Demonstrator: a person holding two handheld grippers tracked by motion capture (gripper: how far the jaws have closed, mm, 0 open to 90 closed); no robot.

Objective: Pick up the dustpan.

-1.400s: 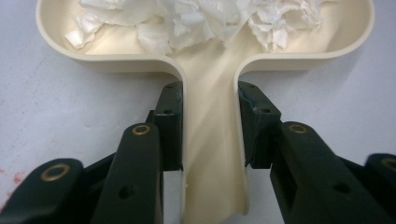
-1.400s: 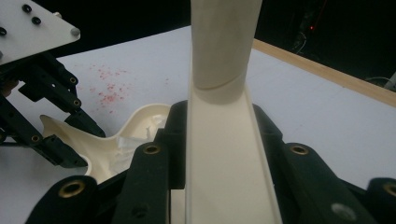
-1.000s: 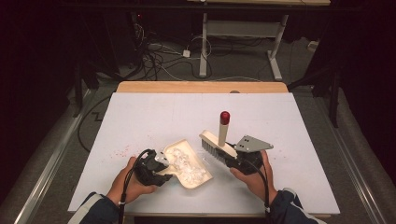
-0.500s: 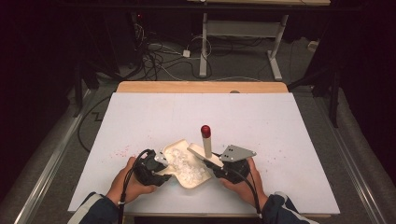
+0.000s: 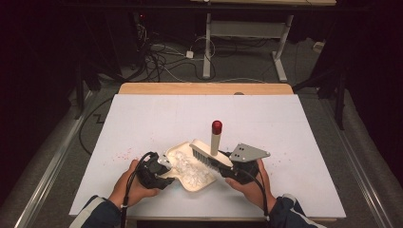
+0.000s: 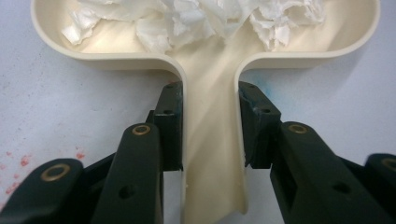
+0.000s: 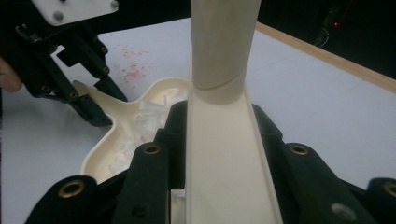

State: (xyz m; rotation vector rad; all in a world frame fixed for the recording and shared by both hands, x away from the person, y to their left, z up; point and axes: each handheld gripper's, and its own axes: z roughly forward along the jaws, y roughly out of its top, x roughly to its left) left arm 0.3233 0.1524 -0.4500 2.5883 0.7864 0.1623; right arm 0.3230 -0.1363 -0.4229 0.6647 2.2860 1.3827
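Note:
A cream dustpan (image 5: 198, 186) lies near the table's front edge with white paper scraps (image 5: 187, 164) in it. My left gripper (image 5: 164, 171) is shut on its handle (image 6: 210, 149), one pad on each side; the pan's rim (image 6: 116, 58) and the scraps (image 6: 187, 18) lie just ahead. My right gripper (image 5: 229, 167) is shut on a cream brush (image 5: 209, 154), whose handle (image 5: 215, 141) with a red tip (image 5: 216, 126) stands upright. The bristles hang over the pan's right edge. In the right gripper view the brush (image 7: 222, 154) runs between the jaws, with the dustpan (image 7: 100, 156) and left gripper (image 7: 93, 105) beyond.
A white board (image 5: 266, 123) covers the table, with a wooden strip (image 5: 204, 88) at the far edge. Red specks (image 5: 124, 153) are scattered left of the pan. Cables and a desk frame (image 5: 209, 42) stand on the dark floor behind.
The right gripper swept the brush left toward the dustpan, then came back a little to the right. The left gripper and the pan stayed put.

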